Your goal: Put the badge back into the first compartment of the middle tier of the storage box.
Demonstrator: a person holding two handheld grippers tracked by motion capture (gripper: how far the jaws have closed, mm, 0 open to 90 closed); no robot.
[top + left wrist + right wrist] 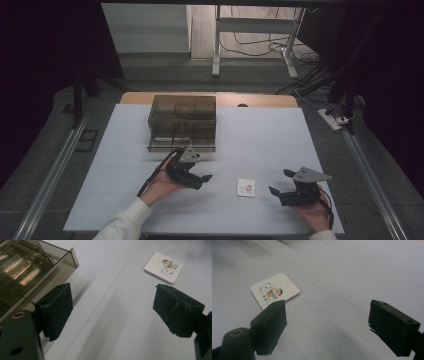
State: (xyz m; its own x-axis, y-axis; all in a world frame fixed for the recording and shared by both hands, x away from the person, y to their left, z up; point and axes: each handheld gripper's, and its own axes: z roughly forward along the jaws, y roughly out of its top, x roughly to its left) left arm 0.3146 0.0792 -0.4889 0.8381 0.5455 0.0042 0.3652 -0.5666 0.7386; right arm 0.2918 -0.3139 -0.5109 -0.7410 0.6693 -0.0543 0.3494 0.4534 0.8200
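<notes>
A small white square card [246,188] with a cartoon picture lies flat on the white table [260,135], between my two grippers. My left gripper [200,170] hovers to the card's left, just in front of a smoky transparent drawer box [182,122]; its jaws stand open with nothing between them. In the left gripper view [112,307] the card [163,267] lies ahead to the upper right and the box [30,267] at upper left. My right gripper [280,182] sits to the card's right, open and empty. In the right gripper view [327,322] the card [274,291] lies just beyond the left jaw.
The drawer box stands at the back middle of the table, with bare white surface on both sides of it. Beyond the table are a grey floor, desk legs [216,45] and a power strip [330,119] with cables at right.
</notes>
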